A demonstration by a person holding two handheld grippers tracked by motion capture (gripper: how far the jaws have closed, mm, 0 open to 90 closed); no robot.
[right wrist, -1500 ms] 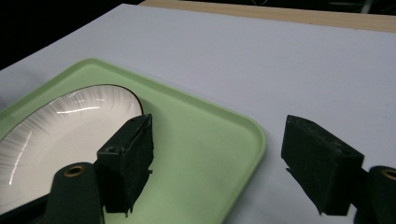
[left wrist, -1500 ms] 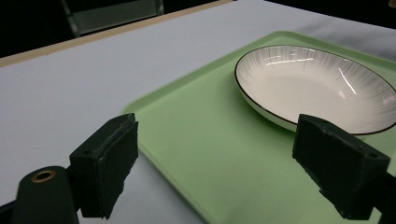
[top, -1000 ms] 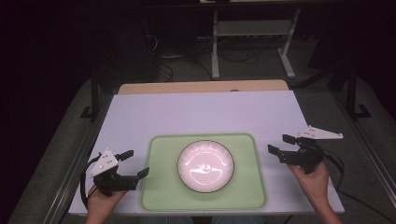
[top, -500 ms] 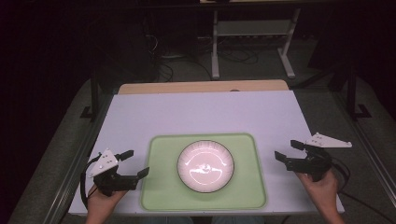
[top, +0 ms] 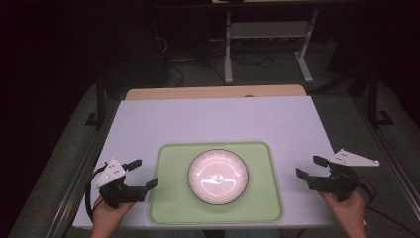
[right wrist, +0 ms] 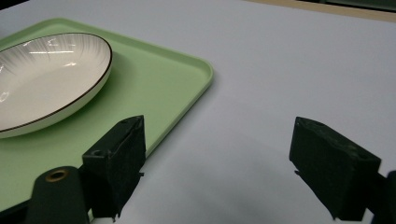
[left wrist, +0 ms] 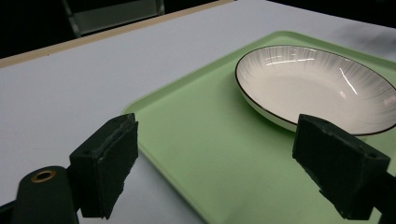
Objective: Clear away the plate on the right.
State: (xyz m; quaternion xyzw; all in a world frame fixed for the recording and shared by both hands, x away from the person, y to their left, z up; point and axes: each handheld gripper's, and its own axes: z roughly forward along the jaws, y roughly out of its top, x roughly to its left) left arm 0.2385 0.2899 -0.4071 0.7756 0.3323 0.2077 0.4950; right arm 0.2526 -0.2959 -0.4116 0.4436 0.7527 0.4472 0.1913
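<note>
The counter [top: 218, 119] is seen from above and from the person's side, looking forward and down. Each claw view is taken low and close, aimed inward; the green tray [left wrist: 205, 140] and white bowl [right wrist: 42, 74] are shared by all three.

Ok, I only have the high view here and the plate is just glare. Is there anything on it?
Observer: No, the plate is bare, as the left gripper view shows; white, ribbed inside.
Operator: Any marking on the edge?
Observer: A thin dark line runs round its rim.
Operator: Is the right gripper over the tray?
Observer: In its own view one pad of the right gripper sits just past the green tray edge, the other over the bare white table.
</note>
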